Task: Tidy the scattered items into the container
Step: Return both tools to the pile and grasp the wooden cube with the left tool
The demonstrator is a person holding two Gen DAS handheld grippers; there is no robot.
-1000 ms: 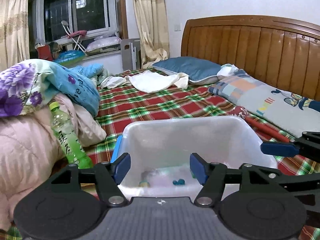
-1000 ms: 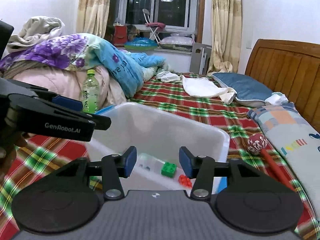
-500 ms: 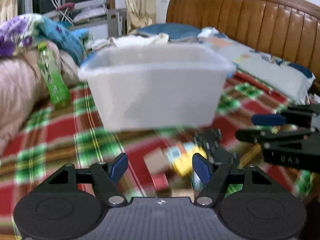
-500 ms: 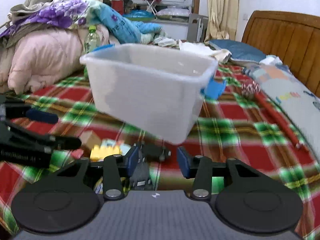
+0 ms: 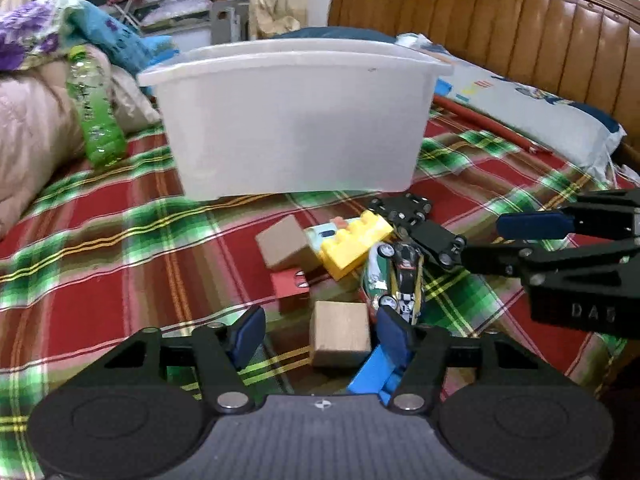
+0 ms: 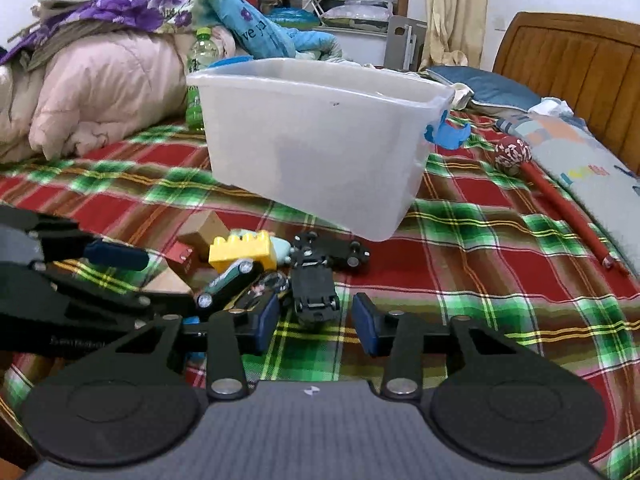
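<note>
A translucent white container (image 5: 292, 120) (image 6: 320, 140) stands on the plaid bedspread. In front of it lies a pile of toys: a yellow brick (image 5: 352, 246) (image 6: 240, 250), brown blocks, a red block (image 5: 288, 286) and toy cars. My left gripper (image 5: 320, 334) is low over the pile. Its jaws are closing around a wooden cube (image 5: 340, 332), and the left pad still stands apart from it. My right gripper (image 6: 316, 325) is open, with an upturned black toy car (image 6: 316, 288) just ahead of its pads. Each gripper shows at the side of the other's view.
A green bottle (image 5: 96, 120) (image 6: 200, 76) leans on a pink quilt (image 6: 100, 96) left of the container. A red stick with a patterned ball (image 6: 512, 152) and a pillow (image 6: 580, 168) lie to the right, before the wooden headboard (image 5: 520, 32).
Both grippers came down from above the container's opening to the toy pile in front of it. The left jaws look slightly narrower, now with the wooden cube between them.
</note>
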